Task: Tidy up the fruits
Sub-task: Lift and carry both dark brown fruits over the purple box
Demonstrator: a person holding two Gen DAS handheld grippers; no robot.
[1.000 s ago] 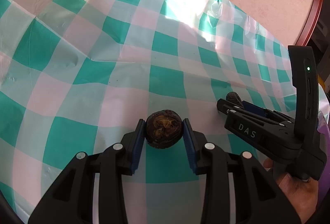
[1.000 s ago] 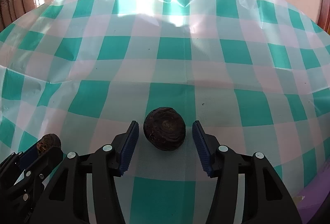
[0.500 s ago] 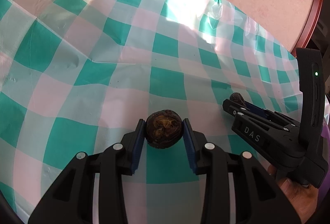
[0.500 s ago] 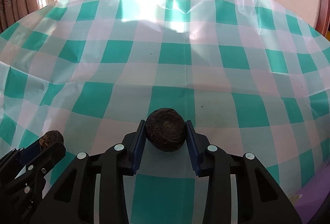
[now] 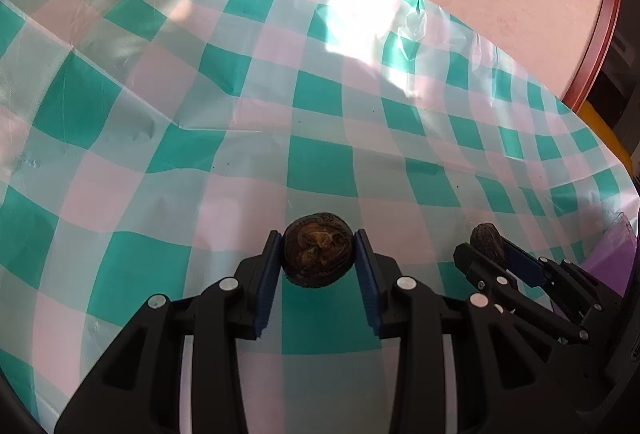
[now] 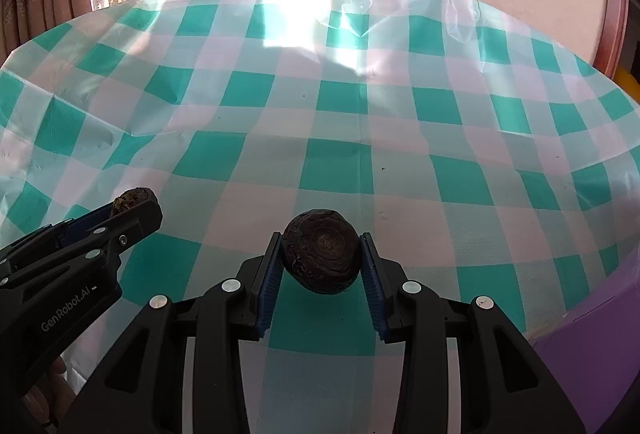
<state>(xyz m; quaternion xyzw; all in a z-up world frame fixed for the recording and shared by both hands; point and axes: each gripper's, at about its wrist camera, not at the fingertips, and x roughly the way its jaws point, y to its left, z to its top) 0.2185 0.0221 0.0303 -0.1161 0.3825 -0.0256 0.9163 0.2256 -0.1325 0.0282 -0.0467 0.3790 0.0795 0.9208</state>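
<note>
Jaws first, from the left wrist view: my left gripper is clenched on a dark, wrinkled round fruit, the blue pads pressing it from both sides near the tips. It sits above a teal square of the checked cloth on the desk; whether it has cleared the cloth I cannot tell from here. Off to the right in the same view, my right gripper comes in from the side with a second dark fruit showing at its tips. A purple sheet or bag shows beyond it at the right edge, too little of it to name.

From the right wrist view, the right gripper has just been closing, and its jaws now grasp the second fruit, a rounder one with ringed markings, pads tight on both flanks. The left gripper comes in at the left with its own fruit at the tips. The purple surface lies at the lower right here too.

I judge the pick-up step done on both sides: one fruit in each grip, nothing released yet. No bowl, tray or basket shows in either view, so the next move calls for carrying both fruits level, keeping the squeeze steady, and finding the place they belong; perhaps by the purple thing, but that is a guess.
</note>
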